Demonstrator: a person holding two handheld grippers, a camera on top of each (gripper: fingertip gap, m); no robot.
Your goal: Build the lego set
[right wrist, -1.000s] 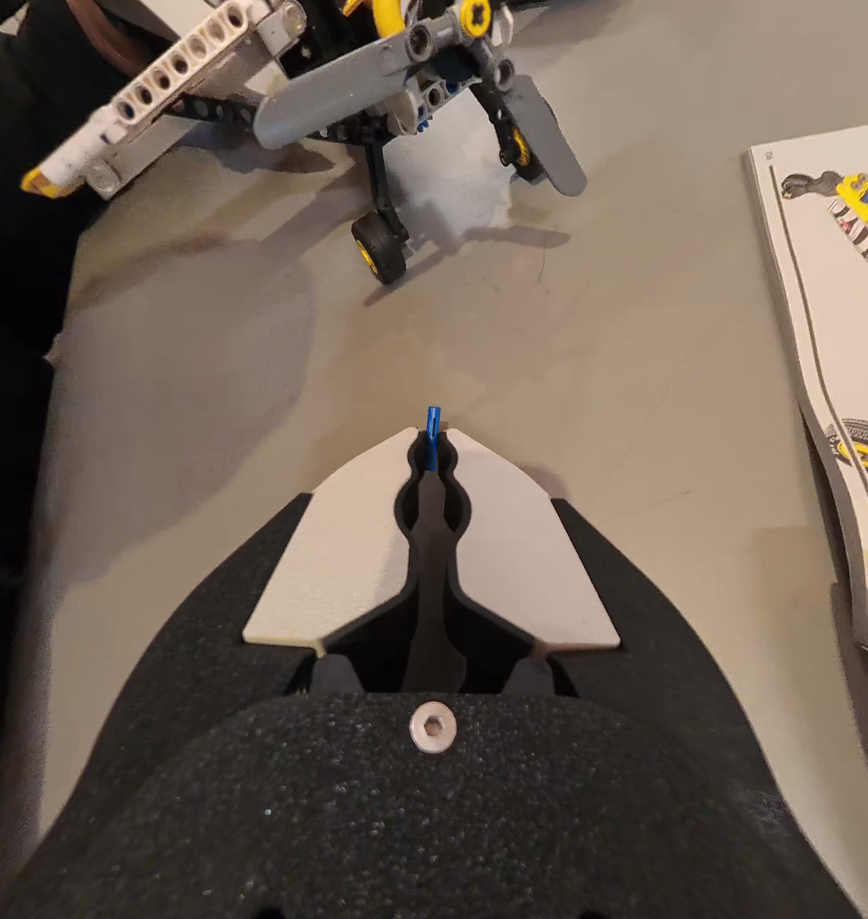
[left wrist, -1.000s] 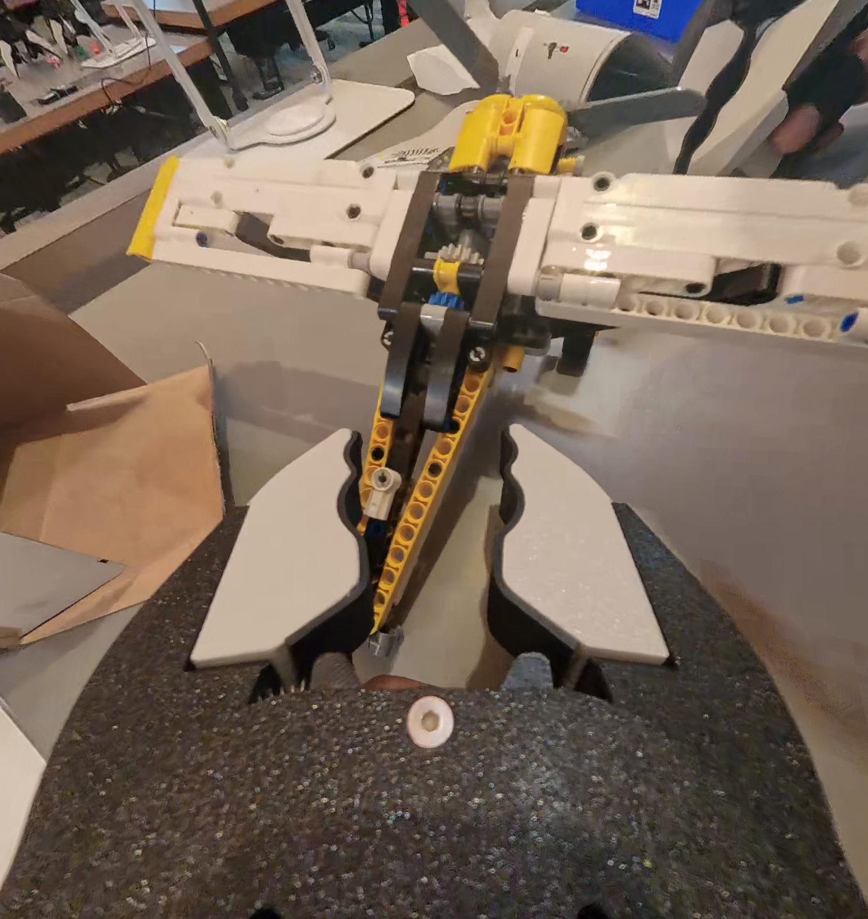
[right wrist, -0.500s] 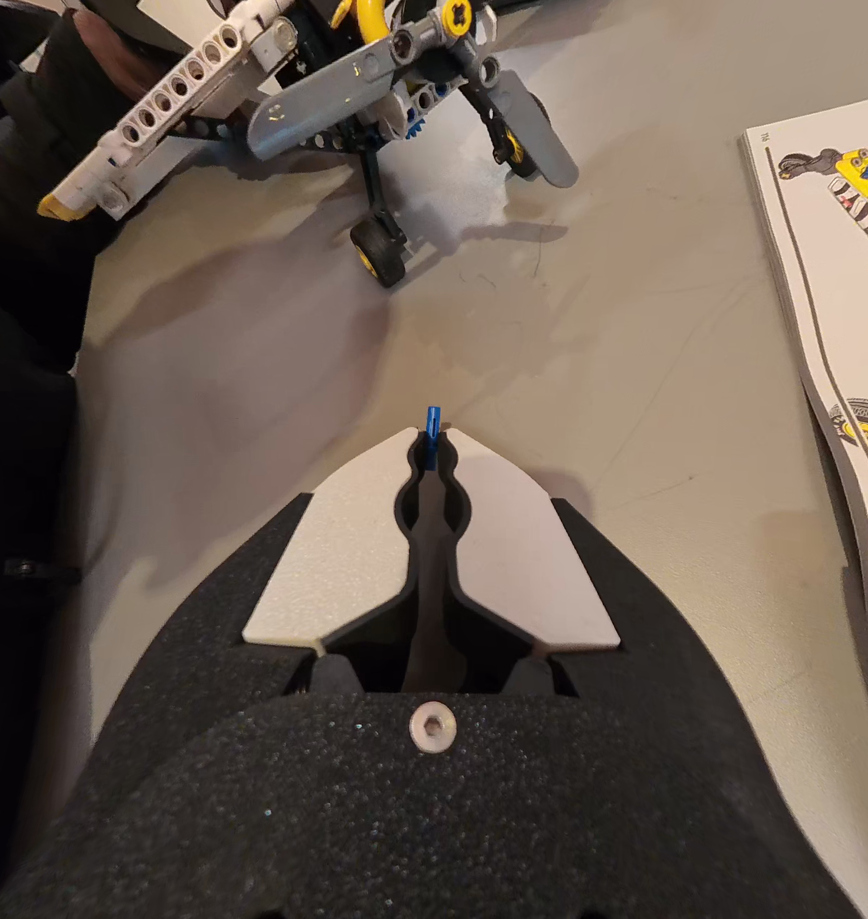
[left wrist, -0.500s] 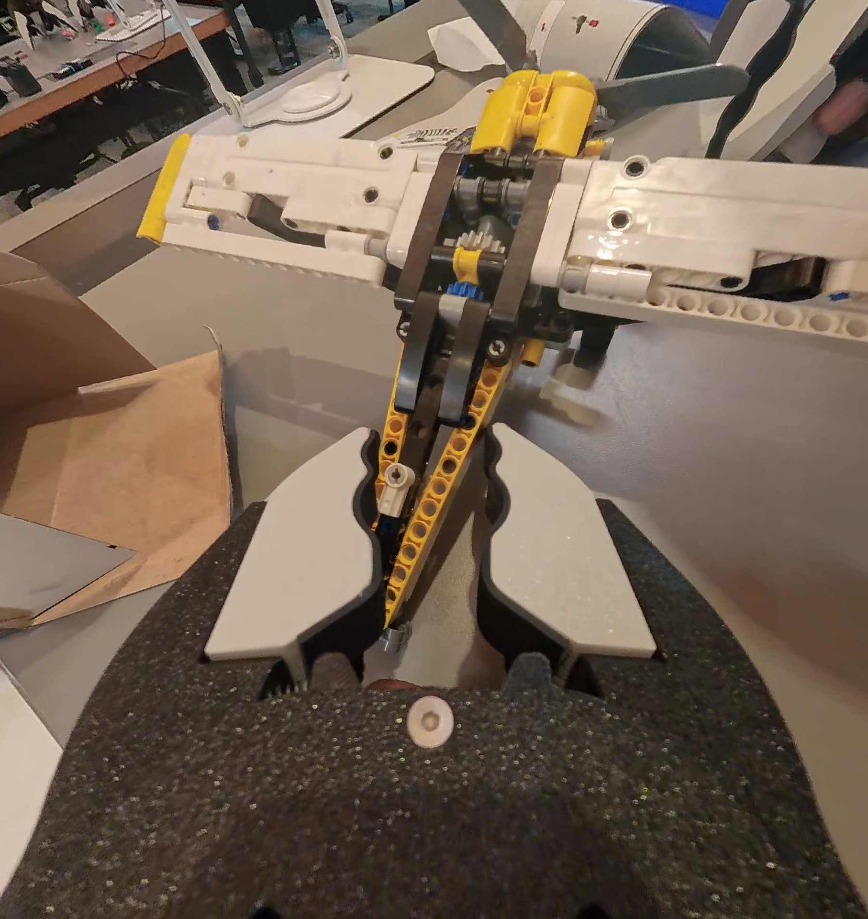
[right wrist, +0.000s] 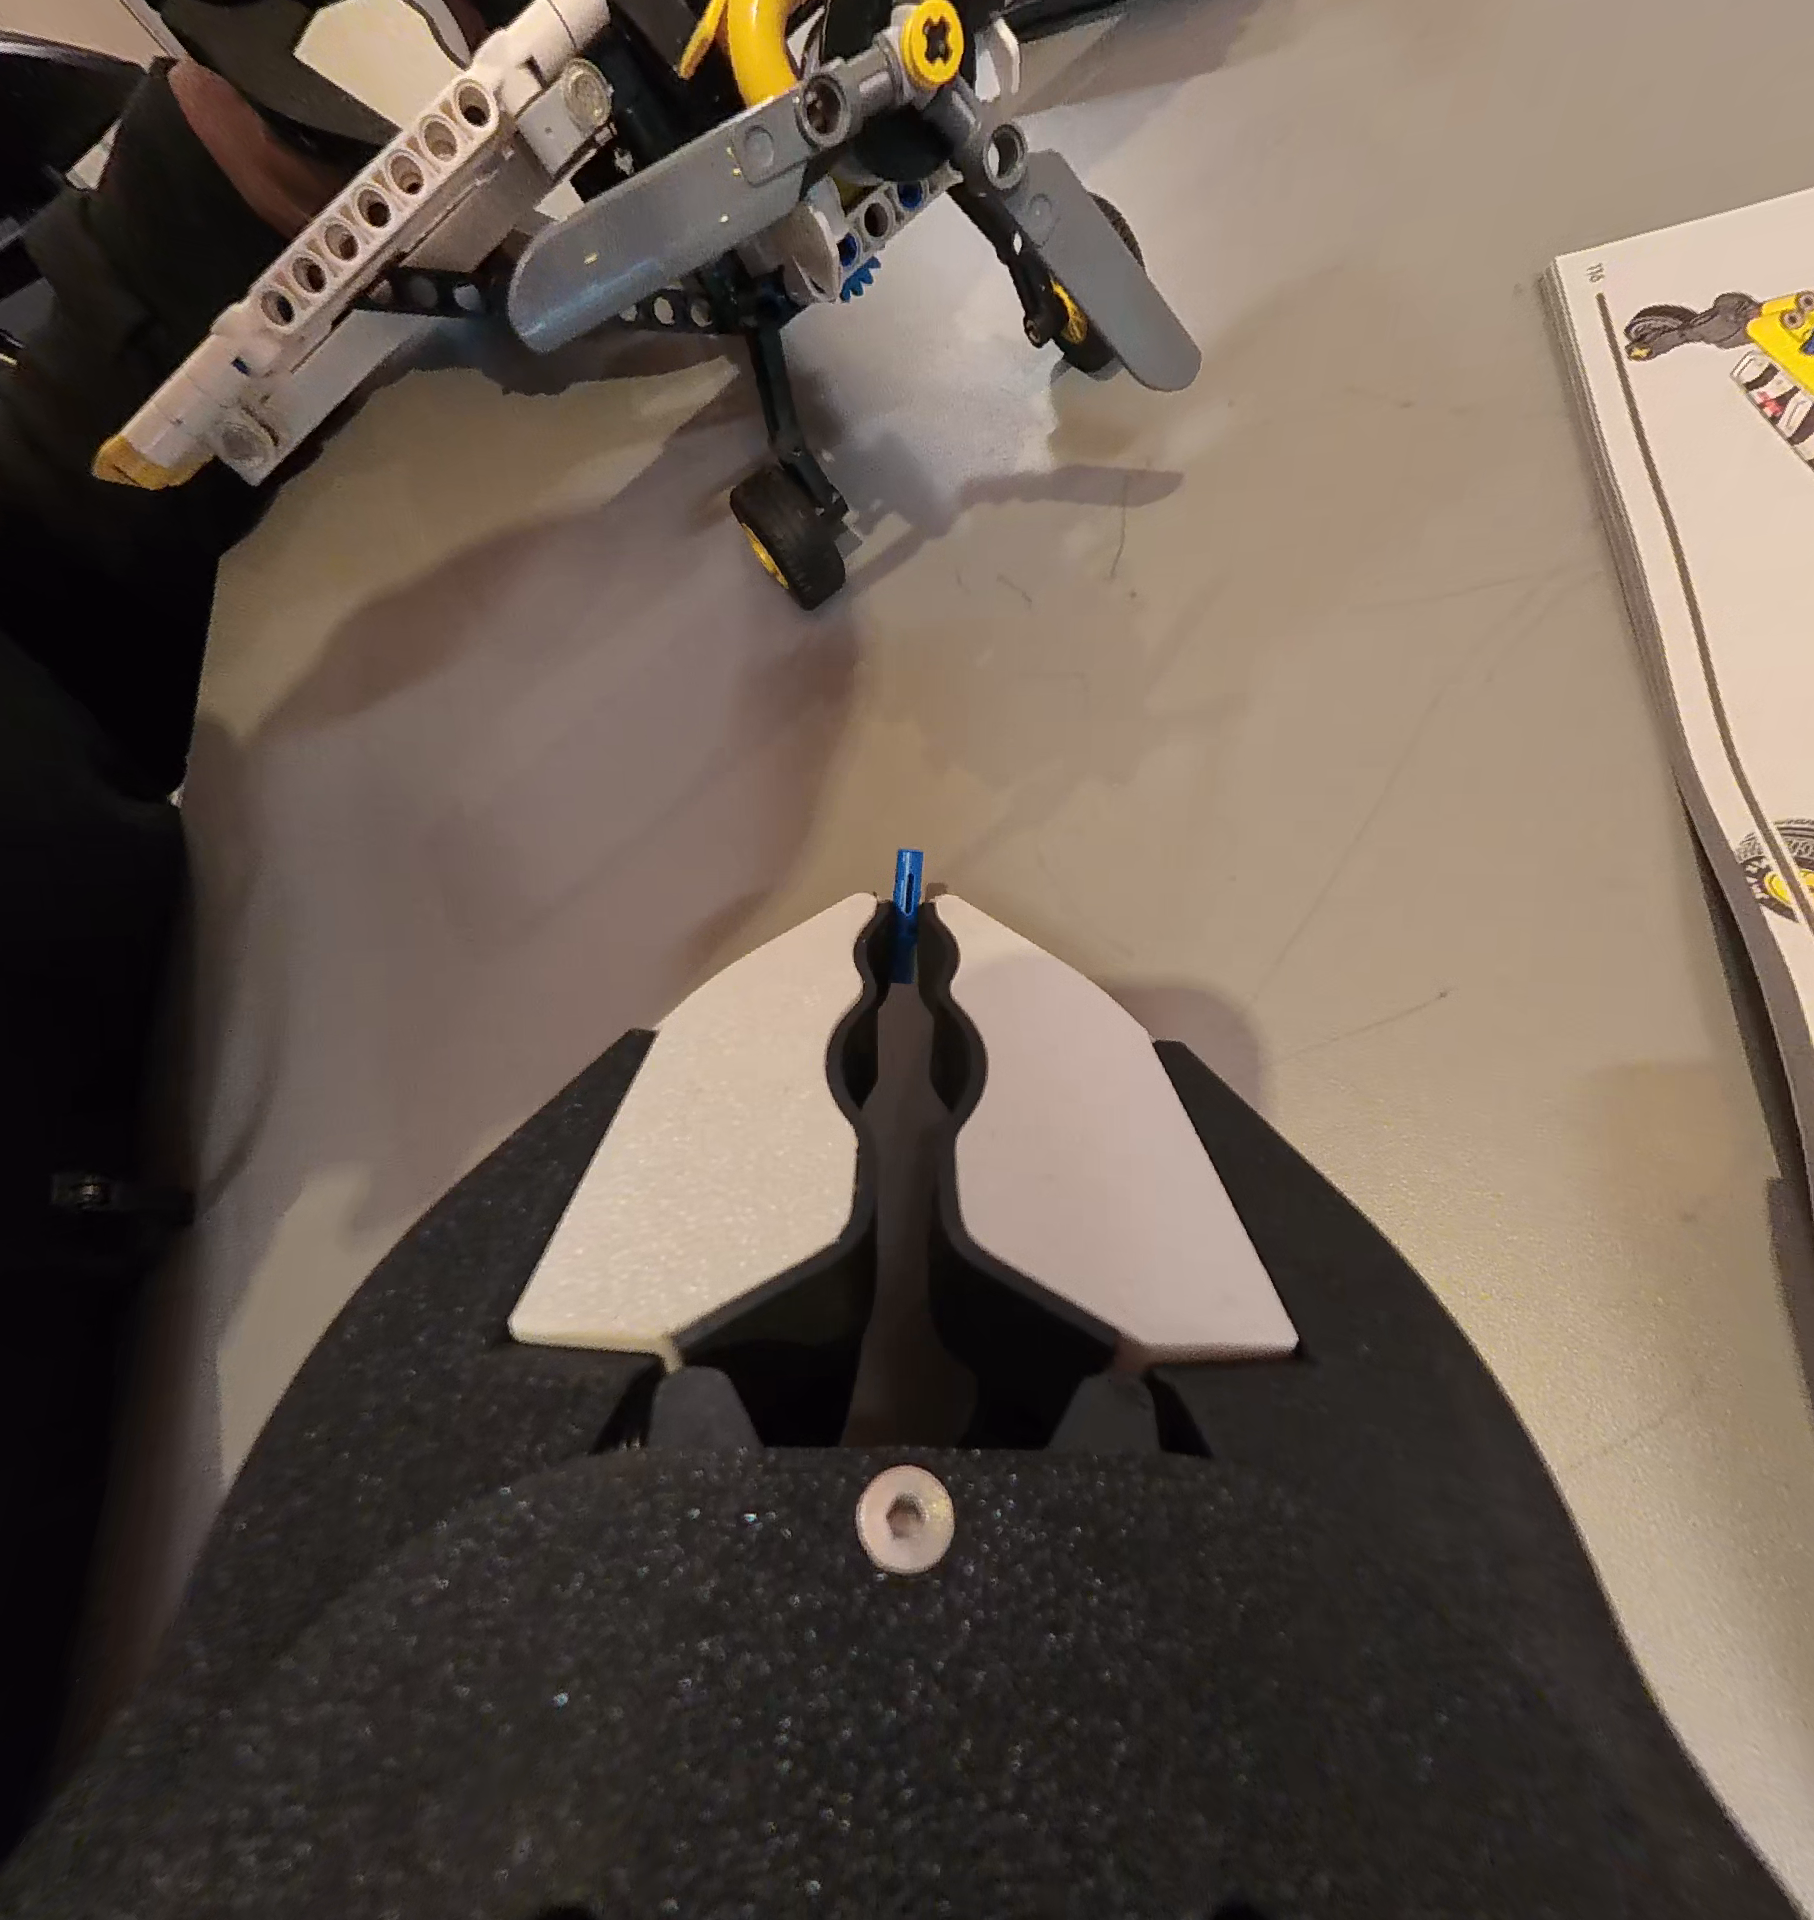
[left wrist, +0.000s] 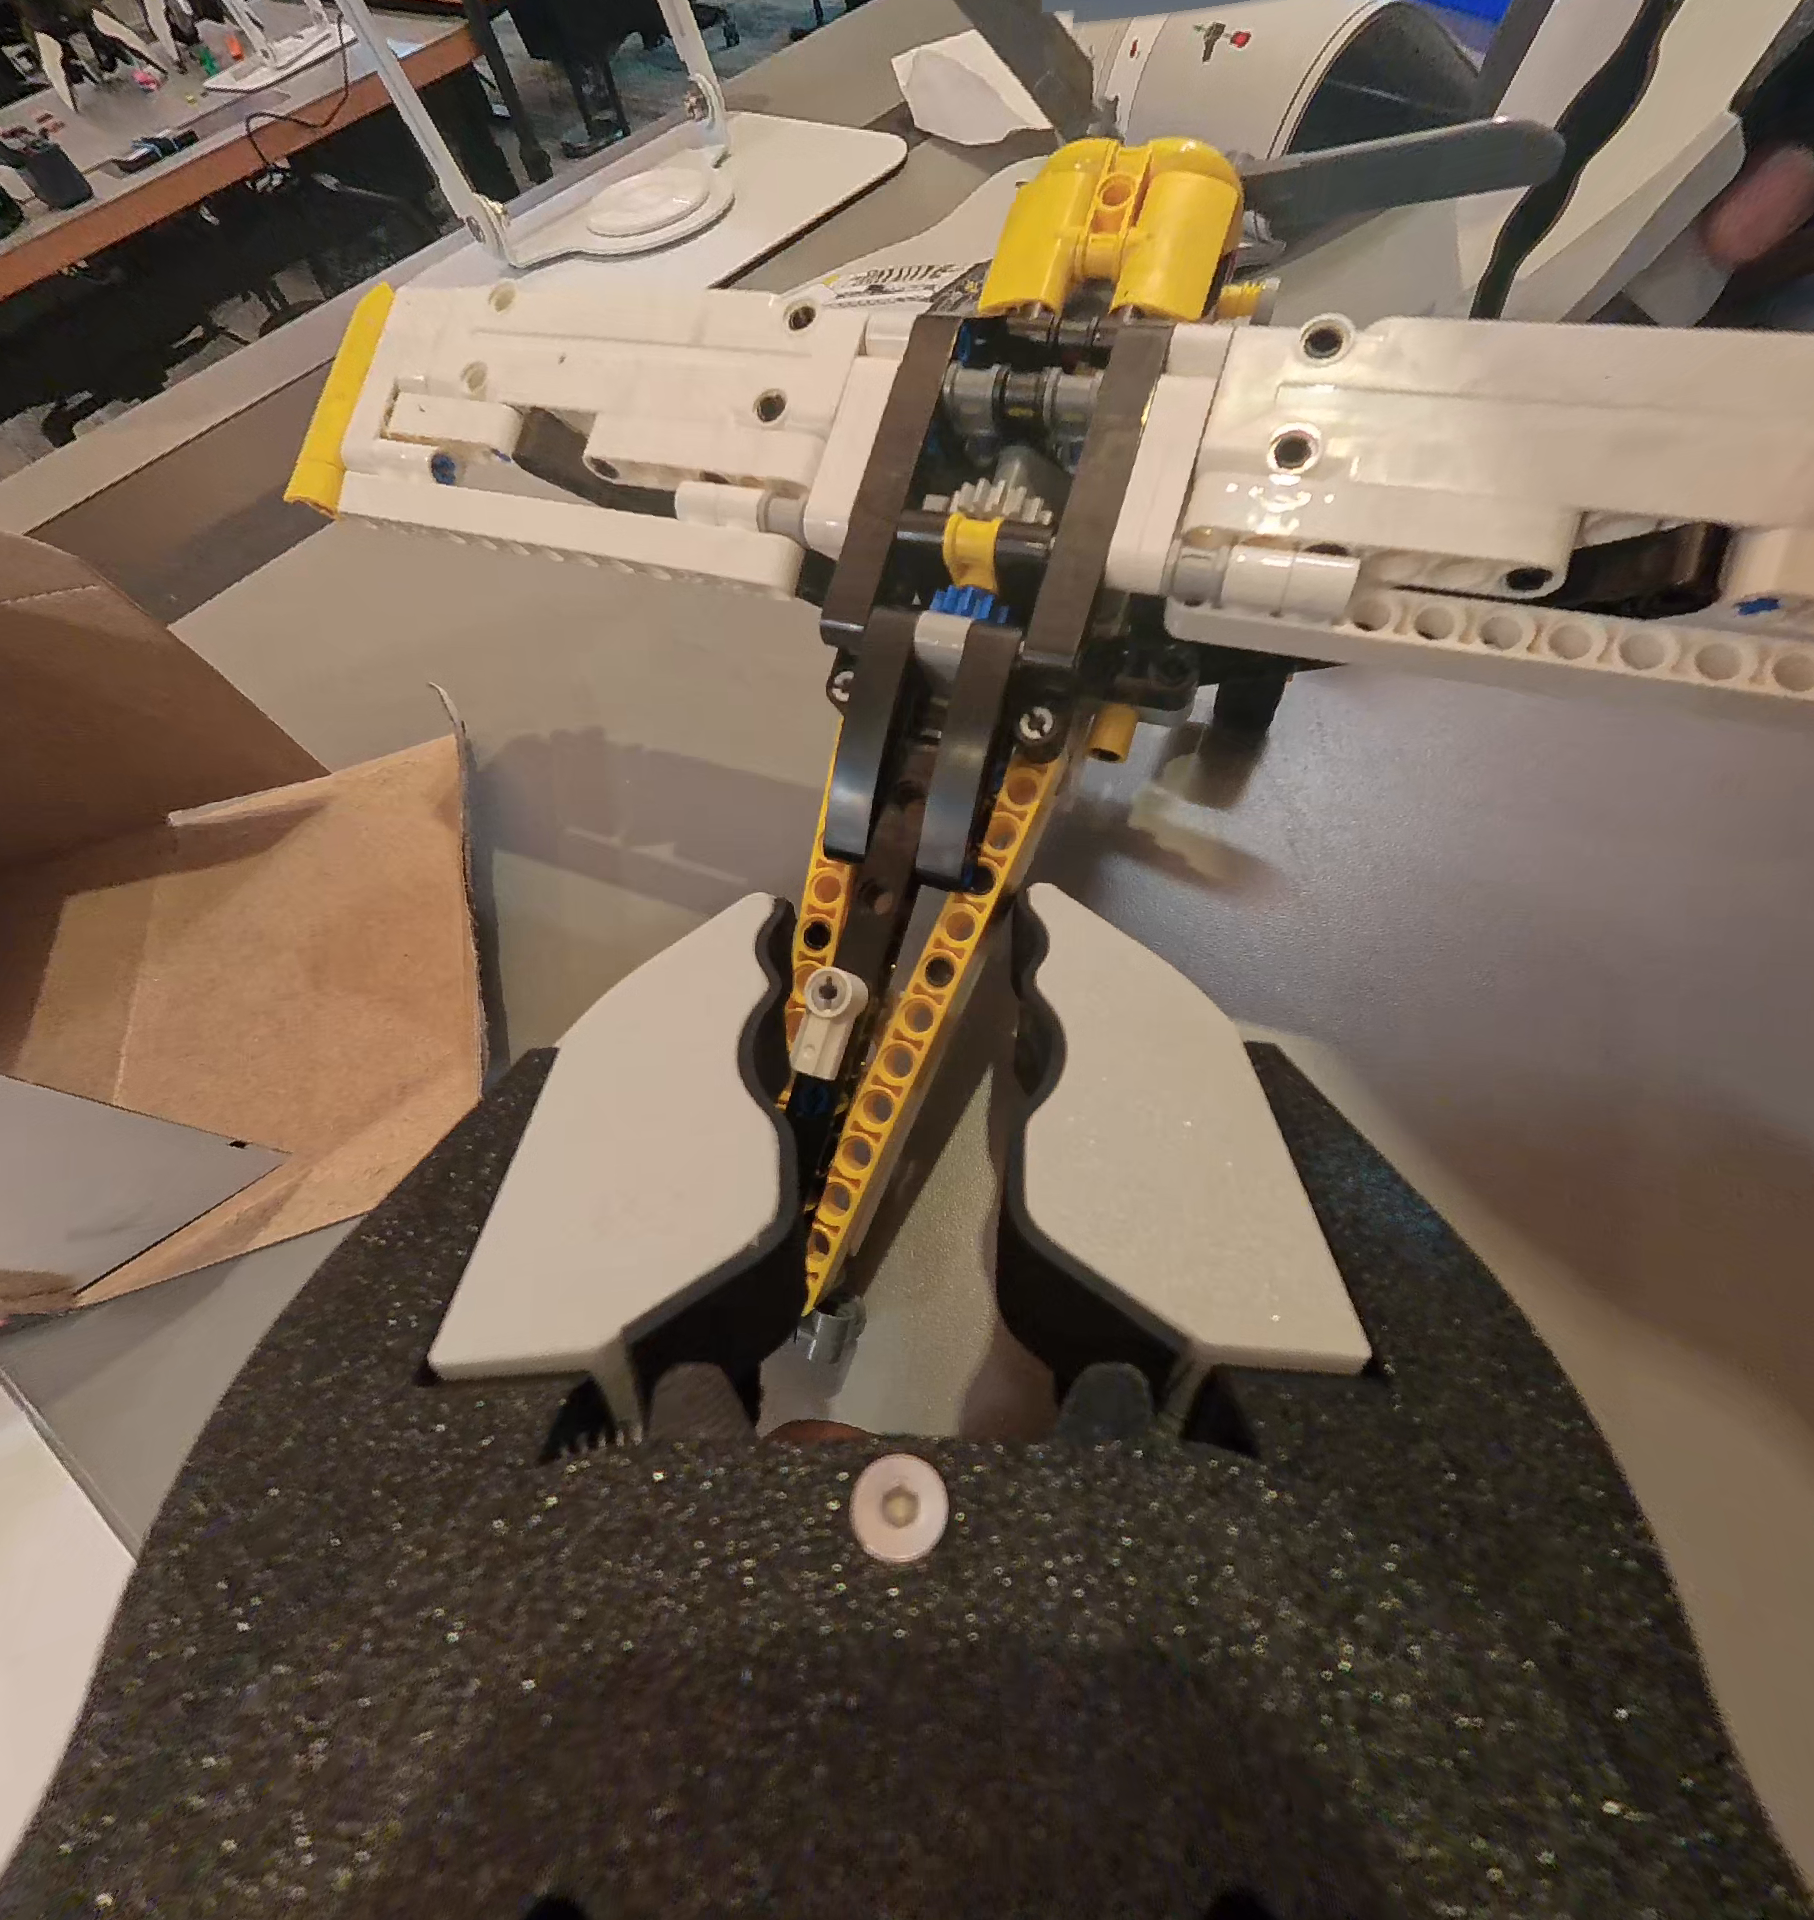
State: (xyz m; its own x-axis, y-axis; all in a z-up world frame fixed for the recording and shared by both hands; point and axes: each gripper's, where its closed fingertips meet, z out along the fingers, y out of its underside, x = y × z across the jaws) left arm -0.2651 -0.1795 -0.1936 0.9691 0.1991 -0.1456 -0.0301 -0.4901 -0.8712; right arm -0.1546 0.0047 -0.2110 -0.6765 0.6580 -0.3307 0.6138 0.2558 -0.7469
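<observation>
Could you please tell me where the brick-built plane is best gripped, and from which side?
Probably the yellow tail beams, approached from behind along the fuselage. They taper narrow with flat outer faces, while the white wings are too broad and the grey propeller may spin. The left gripper has its fingers flanking them there.

From my remote seat this reads as a shared workshop or lab room. I see a plain grey worktable (left wrist: 1505, 987) with a half-built toy plane (left wrist: 1090, 436) of plastic building pieces on it, an open printed instruction booklet (right wrist: 1734, 623) beside it, and a torn cardboard box (left wrist: 207, 935). Behind, a long wooden bench (left wrist: 207, 166) carries cables, small tools and a white stand (left wrist: 612, 187), with dark chairs tucked under it.
</observation>
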